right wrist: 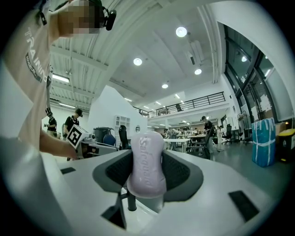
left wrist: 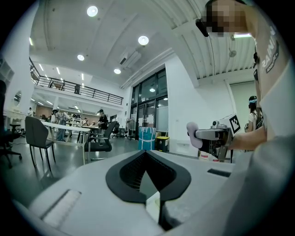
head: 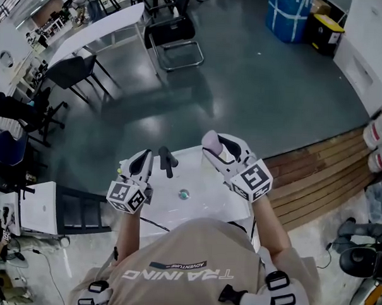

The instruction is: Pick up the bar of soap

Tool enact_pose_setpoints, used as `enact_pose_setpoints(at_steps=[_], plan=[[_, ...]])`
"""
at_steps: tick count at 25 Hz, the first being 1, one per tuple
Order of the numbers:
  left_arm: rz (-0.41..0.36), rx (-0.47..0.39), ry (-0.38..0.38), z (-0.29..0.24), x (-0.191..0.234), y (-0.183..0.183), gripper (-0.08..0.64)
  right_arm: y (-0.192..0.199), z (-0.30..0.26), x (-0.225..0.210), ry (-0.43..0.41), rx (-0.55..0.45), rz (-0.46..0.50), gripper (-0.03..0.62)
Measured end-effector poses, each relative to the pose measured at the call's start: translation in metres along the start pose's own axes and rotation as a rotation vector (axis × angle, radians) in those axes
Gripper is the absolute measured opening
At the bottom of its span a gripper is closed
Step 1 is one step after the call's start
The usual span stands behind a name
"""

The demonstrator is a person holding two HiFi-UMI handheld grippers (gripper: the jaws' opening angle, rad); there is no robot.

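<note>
Lilac bar of soap (right wrist: 146,159) sits clamped upright in the right tool (right wrist: 146,177), held clear above the white washbasin (head: 204,203), seemingly so nothing snags; left tool (left wrist: 147,171) waits beside, jaws together, empty.

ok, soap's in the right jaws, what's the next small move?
Likely a short lift straight up with the right gripper, without loosening: its jaws are shut on the soap, above the sink and clear of the faucet. The left gripper is shut, empty.

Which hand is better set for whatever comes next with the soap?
The right gripper: its fingers grip the soap above the sink; the left gripper is shut on nothing.
</note>
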State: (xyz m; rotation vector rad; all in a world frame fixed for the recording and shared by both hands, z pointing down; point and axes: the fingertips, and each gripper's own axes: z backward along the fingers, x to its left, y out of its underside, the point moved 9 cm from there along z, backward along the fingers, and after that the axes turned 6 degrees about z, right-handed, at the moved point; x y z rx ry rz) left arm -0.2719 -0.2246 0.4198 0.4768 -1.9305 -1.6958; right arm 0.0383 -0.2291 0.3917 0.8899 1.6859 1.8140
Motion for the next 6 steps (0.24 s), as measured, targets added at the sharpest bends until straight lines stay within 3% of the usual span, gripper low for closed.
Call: enact_pose_setpoints(at_steps=[6], plan=[[0.008,0.002,-0.01,-0.0044,-0.0038,0.0013,-0.008,0.0025,0.0043,-0.0087,0.003,0.01,-0.002,0.198]])
